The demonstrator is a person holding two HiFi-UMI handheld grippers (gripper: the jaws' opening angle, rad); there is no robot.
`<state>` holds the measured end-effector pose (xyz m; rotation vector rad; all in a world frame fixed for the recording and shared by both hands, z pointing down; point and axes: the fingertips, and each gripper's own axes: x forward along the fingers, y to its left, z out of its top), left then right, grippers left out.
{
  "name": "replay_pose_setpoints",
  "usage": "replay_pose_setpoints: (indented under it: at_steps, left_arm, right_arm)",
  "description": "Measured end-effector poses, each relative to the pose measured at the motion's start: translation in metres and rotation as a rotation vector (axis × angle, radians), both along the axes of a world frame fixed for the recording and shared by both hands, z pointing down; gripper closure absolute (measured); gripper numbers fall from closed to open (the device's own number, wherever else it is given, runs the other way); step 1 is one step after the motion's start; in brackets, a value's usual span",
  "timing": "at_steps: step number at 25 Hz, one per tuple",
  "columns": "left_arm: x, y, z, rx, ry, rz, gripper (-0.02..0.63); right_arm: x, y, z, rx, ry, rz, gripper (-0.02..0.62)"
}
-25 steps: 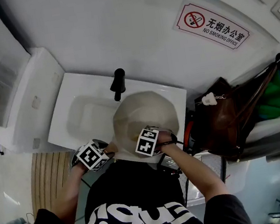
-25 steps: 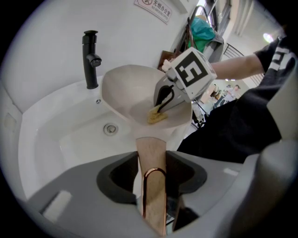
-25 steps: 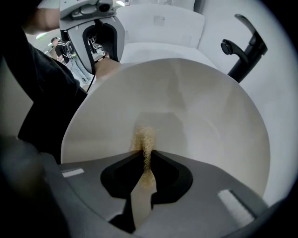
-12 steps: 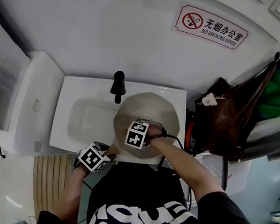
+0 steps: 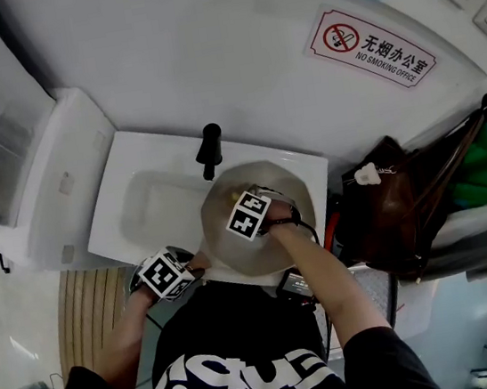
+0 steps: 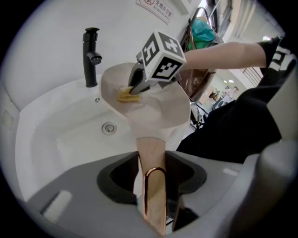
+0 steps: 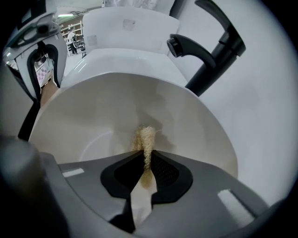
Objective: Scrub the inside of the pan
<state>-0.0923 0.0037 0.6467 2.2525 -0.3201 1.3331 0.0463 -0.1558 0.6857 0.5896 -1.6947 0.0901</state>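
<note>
Right gripper (image 7: 148,173) pinches scrubber (image 7: 146,138), lower part hidden.

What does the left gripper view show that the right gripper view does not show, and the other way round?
Only the left gripper view: the left gripper shut on the tan handle of the cream round pan, the round metal drain, and the right gripper from outside, with its marker cube. Only the right gripper view: a look along the right gripper's jaws, which pinch the pale yellow fibrous scrub pad inside the pan. Both: the pan, the black tap, the white sink and the scrub pad.
</note>
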Motion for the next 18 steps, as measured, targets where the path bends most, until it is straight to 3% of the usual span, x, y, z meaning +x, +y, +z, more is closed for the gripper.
replay_pose_setpoints:
  at_steps: [6, 18]
  left_arm:
    - [0.000, 0.000, 0.000, -0.007, 0.003, 0.006, 0.428]
    - [0.000, 0.001, -0.001, -0.008, 0.008, 0.010, 0.428]
  right_arm:
    - [0.032, -0.016, -0.003, 0.048, 0.060, 0.032, 0.543]
    - [0.074, -0.009, -0.006, 0.091, 0.205, -0.067, 0.543]
